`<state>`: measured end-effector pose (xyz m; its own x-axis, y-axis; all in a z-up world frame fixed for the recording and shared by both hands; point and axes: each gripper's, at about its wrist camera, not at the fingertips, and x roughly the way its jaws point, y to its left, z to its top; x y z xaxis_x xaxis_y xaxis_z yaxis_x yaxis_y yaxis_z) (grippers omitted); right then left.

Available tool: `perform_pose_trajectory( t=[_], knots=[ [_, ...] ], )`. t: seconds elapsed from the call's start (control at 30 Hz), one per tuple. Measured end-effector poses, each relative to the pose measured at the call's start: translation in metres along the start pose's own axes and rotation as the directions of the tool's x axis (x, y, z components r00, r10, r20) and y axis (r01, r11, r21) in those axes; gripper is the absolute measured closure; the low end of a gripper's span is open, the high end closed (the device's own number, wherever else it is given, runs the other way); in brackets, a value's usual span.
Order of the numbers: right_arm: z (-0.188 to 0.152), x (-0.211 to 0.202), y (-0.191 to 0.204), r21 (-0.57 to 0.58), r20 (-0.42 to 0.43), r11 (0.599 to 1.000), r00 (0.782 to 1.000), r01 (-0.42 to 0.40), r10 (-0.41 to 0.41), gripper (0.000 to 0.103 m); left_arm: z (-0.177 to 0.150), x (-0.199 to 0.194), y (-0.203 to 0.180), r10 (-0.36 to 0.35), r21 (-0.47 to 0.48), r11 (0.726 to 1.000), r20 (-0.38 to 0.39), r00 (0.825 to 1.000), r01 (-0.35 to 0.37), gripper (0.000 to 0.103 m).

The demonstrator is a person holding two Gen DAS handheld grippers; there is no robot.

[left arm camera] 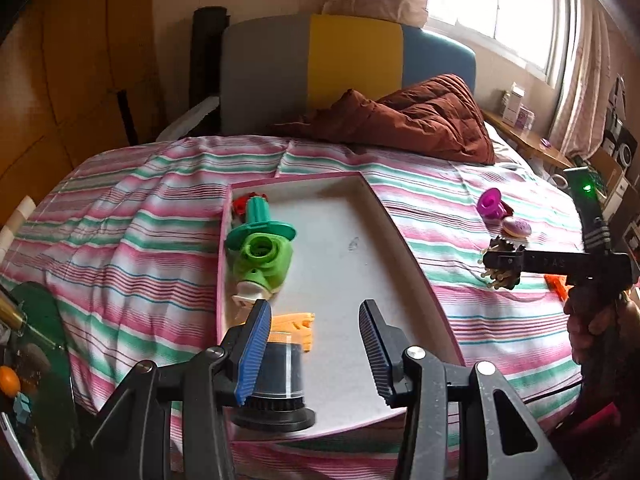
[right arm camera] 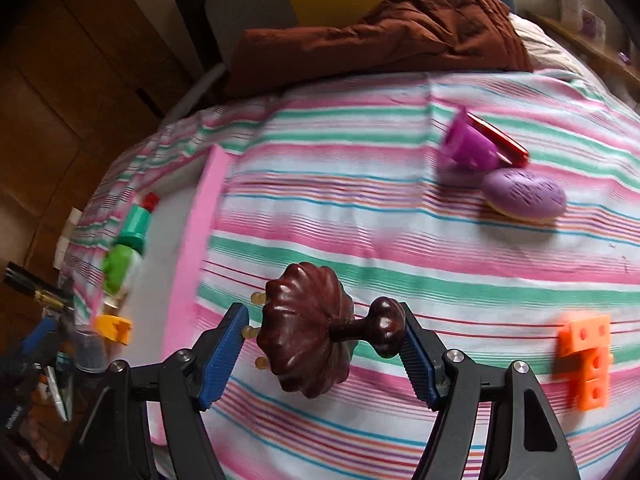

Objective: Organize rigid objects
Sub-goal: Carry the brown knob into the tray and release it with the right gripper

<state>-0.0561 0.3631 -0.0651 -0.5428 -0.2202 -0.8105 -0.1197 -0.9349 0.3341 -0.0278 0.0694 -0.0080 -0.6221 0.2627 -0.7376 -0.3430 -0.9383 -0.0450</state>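
A pink-rimmed white tray (left arm camera: pixel 404 236) lies on the striped bed. In it are a green toy (left arm camera: pixel 260 256), an orange piece (left arm camera: pixel 294 326) and a black cylinder (left arm camera: pixel 276 384). My left gripper (left arm camera: pixel 314 354) is open above the tray's near end, with the cylinder beside its left finger. My right gripper (right arm camera: pixel 320 354) is shut on a dark brown ribbed wooden massager (right arm camera: pixel 308 330) with pale pegs, held above the bedspread; it also shows in the left wrist view (left arm camera: pixel 502 264). The tray's pink wall (right arm camera: pixel 192 256) is to its left.
On the bedspread lie a magenta cup (right arm camera: pixel 466 146), a red flat piece (right arm camera: pixel 500 140), a purple oval toy (right arm camera: pixel 524 196) and an orange block piece (right arm camera: pixel 586 360). A brown quilt (left arm camera: pixel 412 120) lies at the headboard. A cluttered surface (left arm camera: pixel 24 360) is at the left.
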Motion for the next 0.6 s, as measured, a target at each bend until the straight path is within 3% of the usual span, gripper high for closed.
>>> perform_pose_trajectory(
  t=[0.3,0.5,0.6],
  knots=[
    [0.013,-0.015,0.084,-0.133,0.056,0.985,0.991,-0.112,0.120,0.030,-0.003,-0.006,0.035,0.061,-0.086,0.995,0.020,0.998,-0.059,0.057],
    [0.010,0.002,0.137,-0.210,0.009,0.962,0.984,-0.171,0.177,0.030,-0.005,-0.007,0.051,0.098,-0.127,0.987,0.011,0.995,-0.096,0.057],
    [0.006,0.018,0.158,-0.235,-0.025,0.957,0.985,-0.169,0.168,0.030,-0.004,-0.013,0.054,0.110,-0.127,0.986,0.027,0.994,-0.105,0.057]
  ],
)
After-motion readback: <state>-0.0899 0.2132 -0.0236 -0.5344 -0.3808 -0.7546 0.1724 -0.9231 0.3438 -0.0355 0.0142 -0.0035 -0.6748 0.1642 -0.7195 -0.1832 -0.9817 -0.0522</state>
